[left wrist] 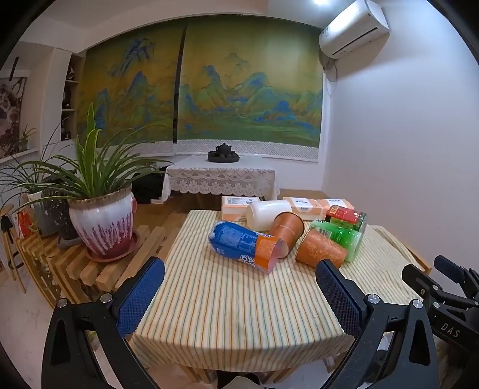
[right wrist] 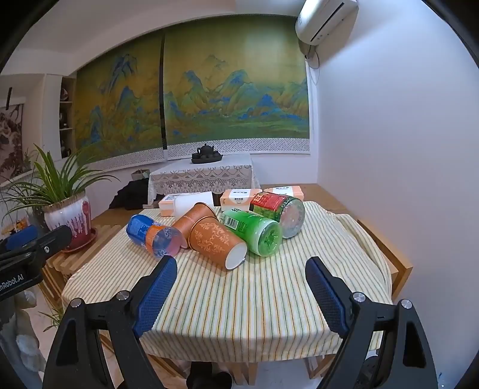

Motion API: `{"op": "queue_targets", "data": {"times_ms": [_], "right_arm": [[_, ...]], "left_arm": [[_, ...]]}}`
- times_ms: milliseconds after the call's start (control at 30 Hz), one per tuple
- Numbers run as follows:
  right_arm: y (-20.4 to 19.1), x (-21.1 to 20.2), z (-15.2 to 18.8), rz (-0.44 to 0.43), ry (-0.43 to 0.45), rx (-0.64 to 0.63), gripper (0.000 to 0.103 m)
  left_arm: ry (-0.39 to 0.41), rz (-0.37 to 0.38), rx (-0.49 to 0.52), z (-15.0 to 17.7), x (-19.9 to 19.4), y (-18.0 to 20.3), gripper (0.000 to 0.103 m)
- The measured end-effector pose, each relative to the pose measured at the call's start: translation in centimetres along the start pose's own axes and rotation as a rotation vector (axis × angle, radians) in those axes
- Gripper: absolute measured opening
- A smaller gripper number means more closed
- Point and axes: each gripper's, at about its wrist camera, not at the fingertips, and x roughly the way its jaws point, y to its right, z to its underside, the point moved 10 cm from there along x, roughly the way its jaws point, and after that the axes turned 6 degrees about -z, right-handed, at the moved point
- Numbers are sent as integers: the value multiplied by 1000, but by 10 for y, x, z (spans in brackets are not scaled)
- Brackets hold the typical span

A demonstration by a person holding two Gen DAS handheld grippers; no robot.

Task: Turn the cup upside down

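Striped cloth tablecloth (right wrist: 239, 299), glossy green plastic cup (right wrist: 254, 232), glazed ceramic pot (left wrist: 103, 227).

Potted plant (left wrist: 101, 221), teapot (left wrist: 224, 148), air conditioner (left wrist: 353, 28), tissue packs (left wrist: 317, 206).

Six cups (right wrist: 217, 242) lie on the table (right wrist: 269, 299), tissue packs (right wrist: 239, 200) behind them.

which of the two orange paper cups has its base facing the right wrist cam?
The patterned orange cup, nearest the open right gripper: its white base points at the camera. The plain orange cup lies behind it.
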Motion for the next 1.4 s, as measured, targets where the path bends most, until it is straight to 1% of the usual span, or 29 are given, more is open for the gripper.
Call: {"op": "queue_targets", "data": {"times_ms": [733,1400], "right_arm": [[5,2,0,-7,-8,14,85],[9,3,3,-7,-16,19,85]], "left_arm": [[-11,19,9,3,-2,11,102],[-13,21,5,2,1,7,102]]}}
